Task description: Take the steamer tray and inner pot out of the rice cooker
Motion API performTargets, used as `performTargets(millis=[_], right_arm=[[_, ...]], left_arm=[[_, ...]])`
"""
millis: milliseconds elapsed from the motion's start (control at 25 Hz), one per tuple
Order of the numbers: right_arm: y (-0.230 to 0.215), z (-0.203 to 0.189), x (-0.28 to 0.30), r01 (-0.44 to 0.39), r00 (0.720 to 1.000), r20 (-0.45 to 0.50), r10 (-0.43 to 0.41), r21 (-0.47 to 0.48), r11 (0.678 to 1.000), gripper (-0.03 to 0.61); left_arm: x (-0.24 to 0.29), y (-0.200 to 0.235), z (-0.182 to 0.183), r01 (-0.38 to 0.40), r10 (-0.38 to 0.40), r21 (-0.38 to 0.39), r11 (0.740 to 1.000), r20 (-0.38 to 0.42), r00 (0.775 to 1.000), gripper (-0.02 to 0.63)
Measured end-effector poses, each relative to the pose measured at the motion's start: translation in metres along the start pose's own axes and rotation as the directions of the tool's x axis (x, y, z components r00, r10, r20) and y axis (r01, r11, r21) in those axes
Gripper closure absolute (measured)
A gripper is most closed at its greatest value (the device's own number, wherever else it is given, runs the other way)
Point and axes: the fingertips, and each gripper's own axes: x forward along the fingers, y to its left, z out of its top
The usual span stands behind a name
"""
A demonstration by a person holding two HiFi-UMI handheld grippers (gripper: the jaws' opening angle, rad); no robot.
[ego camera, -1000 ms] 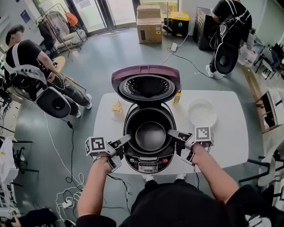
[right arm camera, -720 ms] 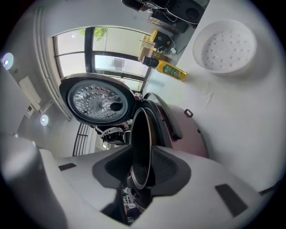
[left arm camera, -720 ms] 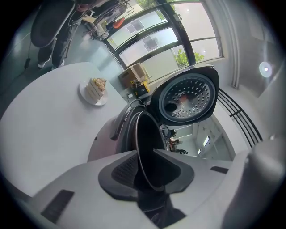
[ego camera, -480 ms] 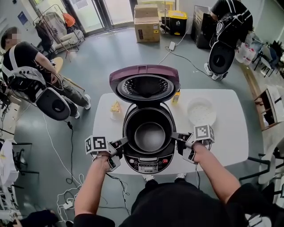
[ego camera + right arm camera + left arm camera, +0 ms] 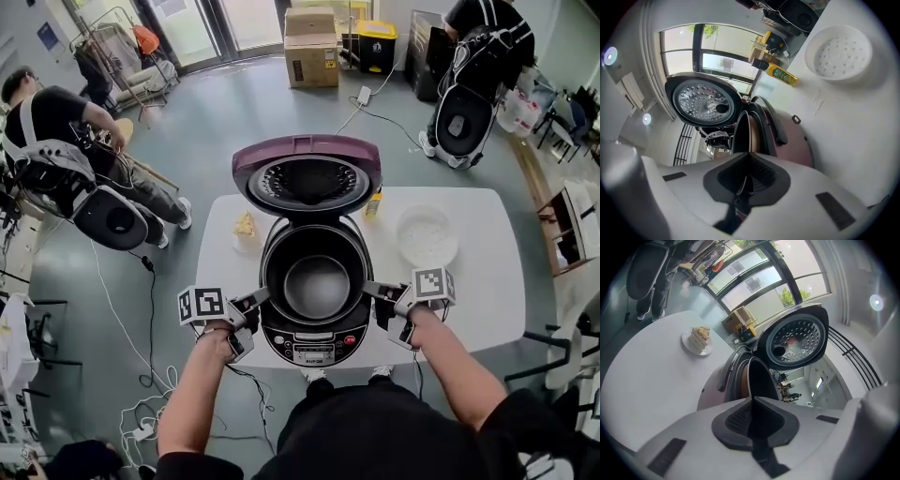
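The purple rice cooker [image 5: 314, 345] stands open on the white table [image 5: 487, 291], its lid [image 5: 307, 178] tipped back. The dark inner pot [image 5: 317, 286] sits inside it. My left gripper [image 5: 265, 297] is shut on the pot's left rim, and in the left gripper view the thin rim [image 5: 757, 376] runs straight into the left gripper [image 5: 751, 401]. My right gripper [image 5: 367, 290] is shut on the right rim, and the pot's edge [image 5: 740, 133] enters the right gripper [image 5: 749, 157]. The white steamer tray [image 5: 427, 237] lies on the table to the cooker's right, also the steamer tray [image 5: 841, 51] in the right gripper view.
A plate with a slice of cake [image 5: 247, 230] sits left of the lid, and a yellow bottle [image 5: 374, 207] right of it. People with gear stand on the floor at far left and far right. Cardboard boxes [image 5: 312, 47] sit at the back, and cables trail left of the table.
Both grippers' jaws stood apart at the pot's rim a second ago and are now closed on it. The hands have barely moved, and the pot still sits in the cooker.
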Motion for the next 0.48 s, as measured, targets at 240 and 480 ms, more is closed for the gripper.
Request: performTargets(millis=[240, 480], right_arm=[[0.015, -0.006, -0.007, -0.027, 1.0, 0.012, 0.028, -0.031, 0.999, 0.57], [0.048, -0.003, -0.025, -0.076, 0.994, 0.066, 0.084, -0.116, 0.99, 0.569]], left_arm=[[-0.015, -0.021, 0.005, 0.02, -0.022, 0.065, 0.998, 0.031, 0.999, 0.598], [-0.033, -0.058, 0.008, 0.048, -0.062, 0.161, 0.986, 0.083, 0.995, 0.592]])
